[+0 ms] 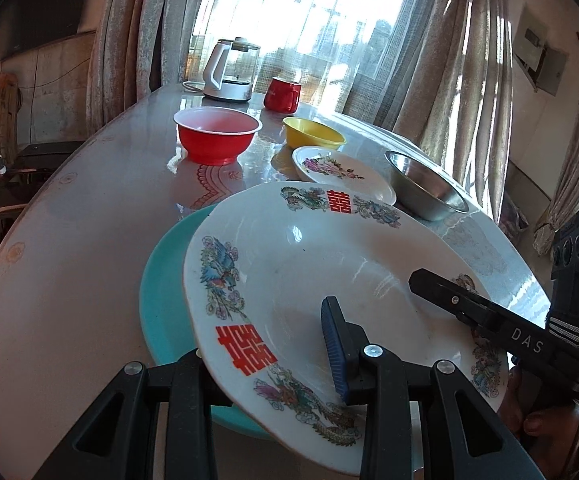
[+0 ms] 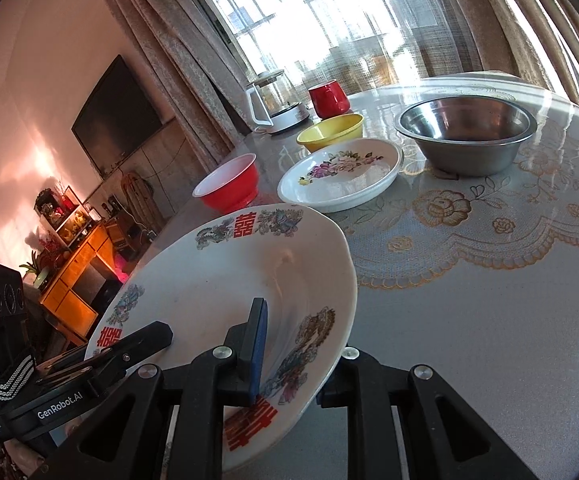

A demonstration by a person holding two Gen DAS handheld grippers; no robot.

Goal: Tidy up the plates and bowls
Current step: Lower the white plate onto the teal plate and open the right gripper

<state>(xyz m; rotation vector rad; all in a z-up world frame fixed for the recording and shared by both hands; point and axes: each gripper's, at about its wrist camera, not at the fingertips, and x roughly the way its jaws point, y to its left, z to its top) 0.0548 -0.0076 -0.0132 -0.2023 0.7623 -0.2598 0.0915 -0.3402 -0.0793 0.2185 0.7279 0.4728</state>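
Black linkage arms of the left tool (image 1: 273,360) fill the foreground, its fingers pressed on the near rim of a large white plate (image 1: 309,264) printed with red double-happiness characters, dragons and phoenixes; one blue-padded finger (image 1: 334,356) lies on the plate's upper face while the other sits under the rim. From the opposite side the right tool (image 2: 293,344) pinches the same plate, a blue pad (image 2: 258,344) on top and its partner below the edge, so the large white plate is tilted between the two tools and held over the tabletop (image 1: 69,248). Partly beneath the large white plate, toward its left edge, lies a teal plate (image 1: 165,280) flat on the tabletop. Just beyond the large white plate rests a small white floral dish (image 2: 341,176), with a steel bowl (image 2: 465,132) beside it on a lace-patterned cloth (image 2: 489,240). Farther behind the large white plate stand a red bowl (image 1: 217,132) and a yellow bowl (image 1: 313,132), both upright and apart from each other. Behind those, well away from the large white plate, stand a glass electric kettle (image 1: 231,72) and a red mug (image 1: 283,94) near a curtained window (image 1: 309,12). A wall-mounted television (image 2: 119,108) hangs in the room beyond the plate's left side.
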